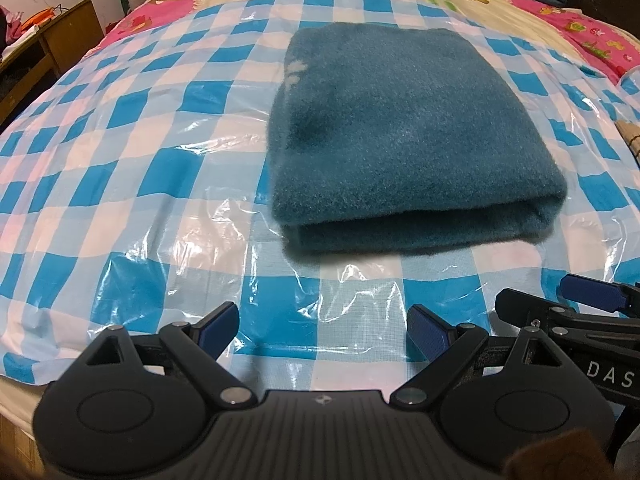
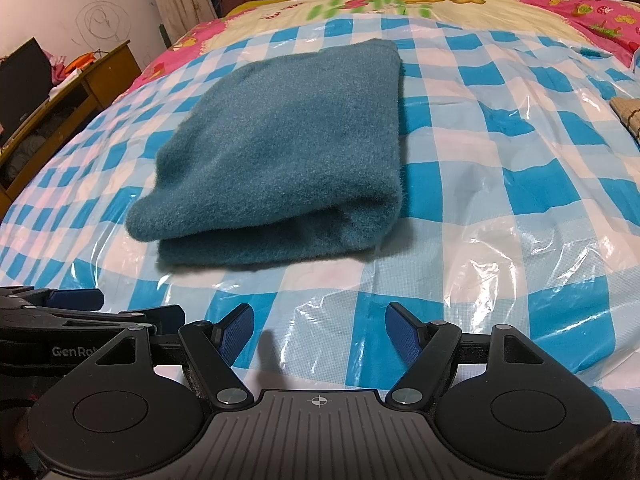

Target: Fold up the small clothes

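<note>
The left gripper [image 1: 322, 330] sits nearest the lens, jaws spread apart with nothing between the blue pads [image 1: 426, 334]. The right gripper [image 2: 320, 330] is beside it, jaws likewise wide and empty. Both hover over the near edge of the checked plastic sheet [image 1: 140, 152], short of the garment.

The teal fleece garment [image 1: 400, 128] lies on the sheet, ahead of both grippers and clear of them. It is already doubled into a thick rectangular bundle, its rounded fold edge [image 2: 256, 236] facing the grippers. What type of garment it is cannot be told from these views.

Judged status: folding is complete or nearly so.

Hazards:
- A pad that catches only the top layer may peel the bundle open.
- The glossy sheet is probably slick; a push may slide the bundle rather than crease it.
- Loose sheet wrinkles [image 2: 504, 252] may get pinched along with the fleece.
</note>
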Tool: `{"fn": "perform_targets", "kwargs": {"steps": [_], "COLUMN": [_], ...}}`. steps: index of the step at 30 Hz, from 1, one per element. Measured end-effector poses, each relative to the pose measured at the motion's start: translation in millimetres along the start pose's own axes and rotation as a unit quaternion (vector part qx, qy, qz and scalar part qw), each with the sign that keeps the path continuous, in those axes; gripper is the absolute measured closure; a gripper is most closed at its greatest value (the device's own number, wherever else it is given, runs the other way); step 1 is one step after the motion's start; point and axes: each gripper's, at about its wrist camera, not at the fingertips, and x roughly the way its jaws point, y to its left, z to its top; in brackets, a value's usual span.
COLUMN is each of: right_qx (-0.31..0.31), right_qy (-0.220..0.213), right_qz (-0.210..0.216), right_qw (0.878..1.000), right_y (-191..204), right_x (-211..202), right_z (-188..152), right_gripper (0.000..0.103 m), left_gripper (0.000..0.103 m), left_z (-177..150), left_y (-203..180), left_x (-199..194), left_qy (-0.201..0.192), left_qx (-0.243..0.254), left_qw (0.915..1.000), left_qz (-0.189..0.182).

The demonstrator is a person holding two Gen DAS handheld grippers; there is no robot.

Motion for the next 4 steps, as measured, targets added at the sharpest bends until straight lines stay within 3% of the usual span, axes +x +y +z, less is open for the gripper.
{"fn": "perform_targets", "kwargs": {"steps": [4], "right_qx": [0.001], "right_qy": [0.000], "right_qz": [0.000], "right_qw": [1.000], "right_y": [0.7], "right_x": [0.2], "right_z": [-0.8], "right_gripper": [0.029], "left_gripper": [0.008], "left_z": [0.3], "left_y": [0.6], "left_x": [1.3], "left_qy": [0.005], "left_qx": [-0.005], "left_qw": [1.0000], "left_qz": [-0.001]}}
